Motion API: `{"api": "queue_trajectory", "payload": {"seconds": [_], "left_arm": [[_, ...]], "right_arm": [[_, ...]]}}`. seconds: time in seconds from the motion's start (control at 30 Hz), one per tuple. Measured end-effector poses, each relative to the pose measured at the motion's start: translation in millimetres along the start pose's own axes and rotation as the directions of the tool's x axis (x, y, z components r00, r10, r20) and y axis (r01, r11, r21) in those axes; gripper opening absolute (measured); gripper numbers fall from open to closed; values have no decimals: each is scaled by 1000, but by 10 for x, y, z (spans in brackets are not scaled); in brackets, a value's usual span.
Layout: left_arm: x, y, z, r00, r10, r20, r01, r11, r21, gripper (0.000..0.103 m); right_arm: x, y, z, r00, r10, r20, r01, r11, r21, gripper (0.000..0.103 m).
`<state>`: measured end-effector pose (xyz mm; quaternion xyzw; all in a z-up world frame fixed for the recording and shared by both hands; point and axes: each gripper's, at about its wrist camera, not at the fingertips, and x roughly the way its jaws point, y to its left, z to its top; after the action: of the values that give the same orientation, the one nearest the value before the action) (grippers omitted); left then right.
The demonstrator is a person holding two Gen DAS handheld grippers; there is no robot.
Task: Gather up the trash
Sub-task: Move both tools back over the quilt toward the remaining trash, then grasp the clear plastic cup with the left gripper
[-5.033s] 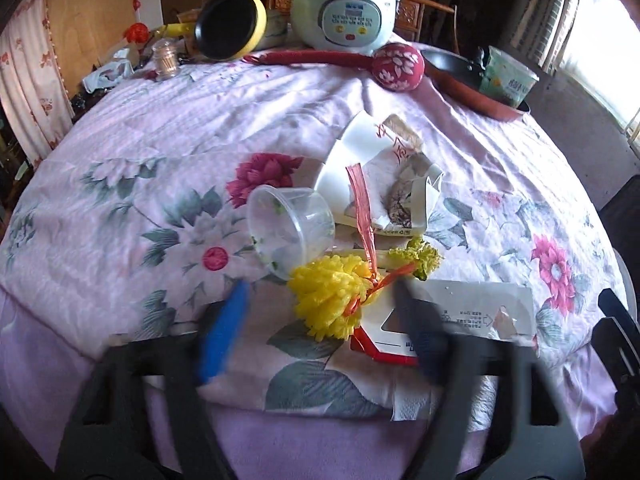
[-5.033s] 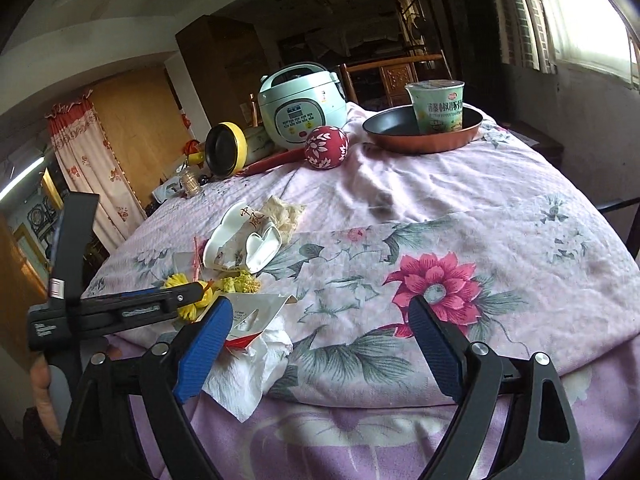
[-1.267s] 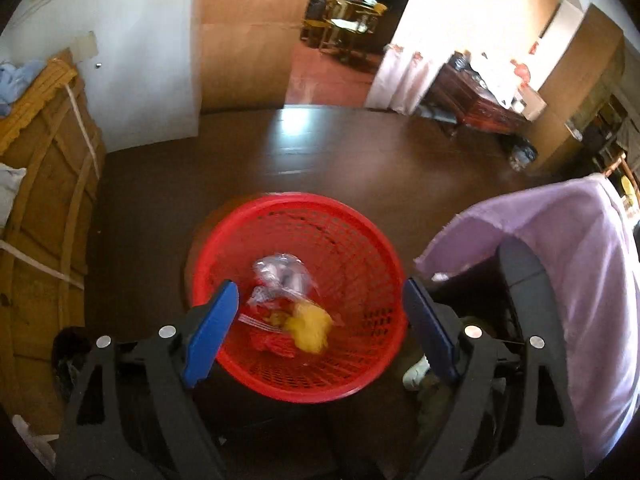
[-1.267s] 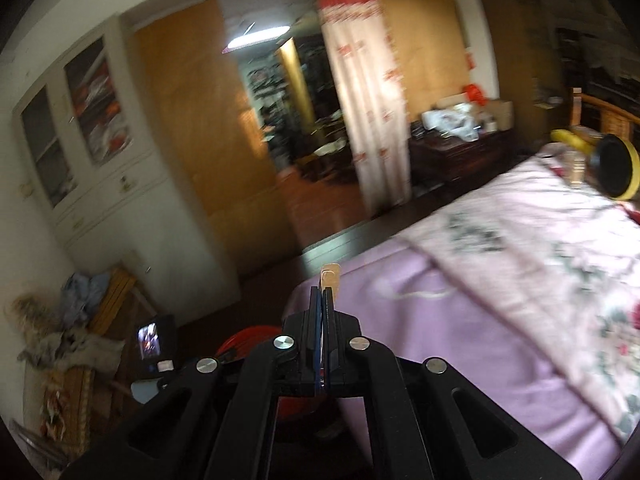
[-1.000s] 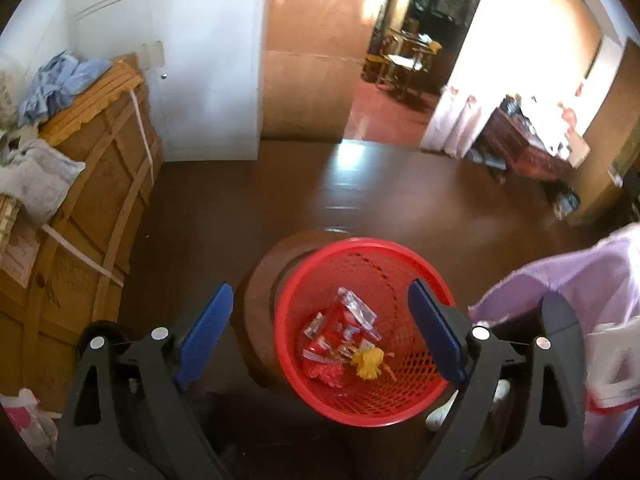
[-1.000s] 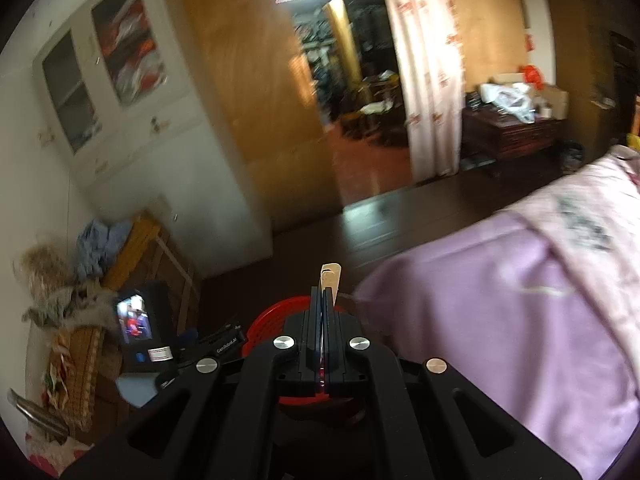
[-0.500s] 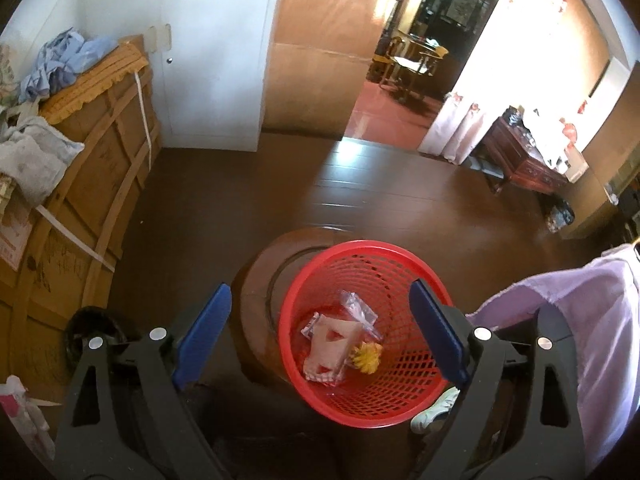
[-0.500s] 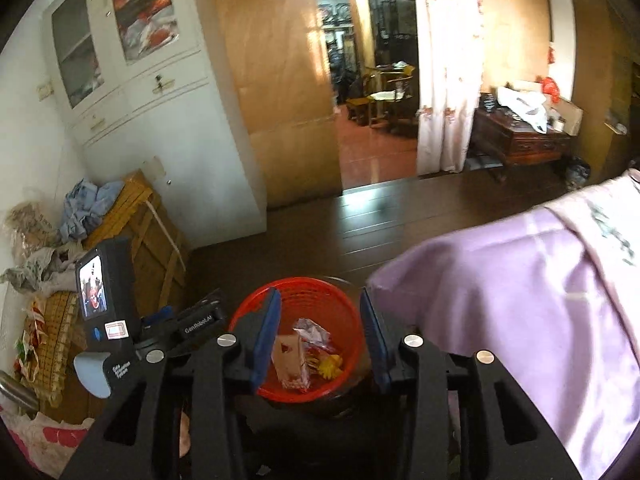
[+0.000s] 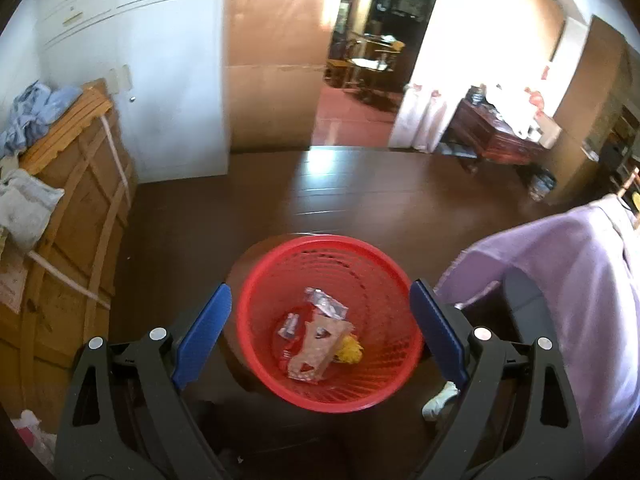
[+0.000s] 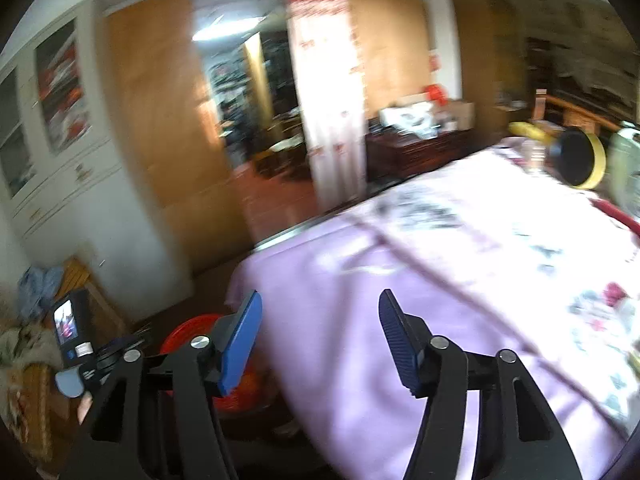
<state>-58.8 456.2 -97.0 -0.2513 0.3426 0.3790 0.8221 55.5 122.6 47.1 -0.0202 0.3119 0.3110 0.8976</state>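
Trash lands in the basket; I turn back toward the table [image 10: 460, 280].
My left gripper [image 9: 320, 336] hangs wide and empty over the basket [image 9: 360, 256], wrappers [image 9: 316, 344] inside. My right gripper [image 10: 320, 336], opening and empty, should reach for remaining scraps unhurried.

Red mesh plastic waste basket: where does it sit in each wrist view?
Left wrist: red mesh plastic waste basket lower centre, on the dark floor, trash inside.
Right wrist: lower left, only part of its rim showing behind the gripper finger.
Shared landmark: lilac tablecloth, immediately right of the basket.
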Motion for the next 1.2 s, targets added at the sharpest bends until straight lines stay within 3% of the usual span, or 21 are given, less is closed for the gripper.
{"api": "queue_trajectory", "payload": {"seconds": [0.13, 0.3, 0.43, 0.6, 0.67, 0.8, 0.93, 1.03, 1.1, 1.17, 1.2], "left_arm": [[-117, -182, -46, 999, -46, 15, 46, 998, 46, 87], [-355, -614, -141, 993, -115, 32, 109, 983, 146, 88], [-551, -1208, -283, 978, -208, -1, 200, 941, 272, 88], [-852, -2064, -542, 938, -337, -73, 334, 834, 440, 89], [-991, -2475, -681, 908, -399, -129, 406, 763, 503, 91], [-1208, -3201, -943, 851, -471, -232, 509, 631, 585, 91], [-1343, -3786, -1216, 813, -490, -315, 566, 534, 629, 91], [-1418, -4188, -1378, 792, -482, -374, 595, 473, 650, 91], [-1497, -4480, -1565, 792, -467, -392, 592, 434, 679, 91], [-1570, -4708, -1743, 803, -448, -392, 573, 405, 713, 91], [-1587, -4861, -1835, 805, -443, -395, 569, 387, 726, 92]], "right_arm": [[-376, -496, -90, 993, -98, 60, 94, 993, 71, 67], [-819, -1142, -252, 970, -222, 99, 205, 966, 159, 70], [-1144, -1632, -437, 943, -312, 116, 278, 930, 240, 74], [-1569, -2249, -649, 899, -422, 121, 359, 865, 351, 76], [-1727, -2501, -749, 882, -457, 115, 379, 833, 403, 76], [-1979, -2983, -945, 871, -483, 94, 378, 778, 502, 77], [-2109, -3272, -1170, 844, -532, 69, 415, 729, 545, 77], [-2123, -3415, -1342, 830, -555, 50, 439, 707, 554, 78], [-2102, -3492, -1454, 825, -564, 39, 449, 696, 561, 79], [-2028, -3595, -1536, 834, -551, -14, 456, 675, 581, 79], [-2007, -3644, -1552, 853, -521, -25, 432, 680, 592, 79]]}}
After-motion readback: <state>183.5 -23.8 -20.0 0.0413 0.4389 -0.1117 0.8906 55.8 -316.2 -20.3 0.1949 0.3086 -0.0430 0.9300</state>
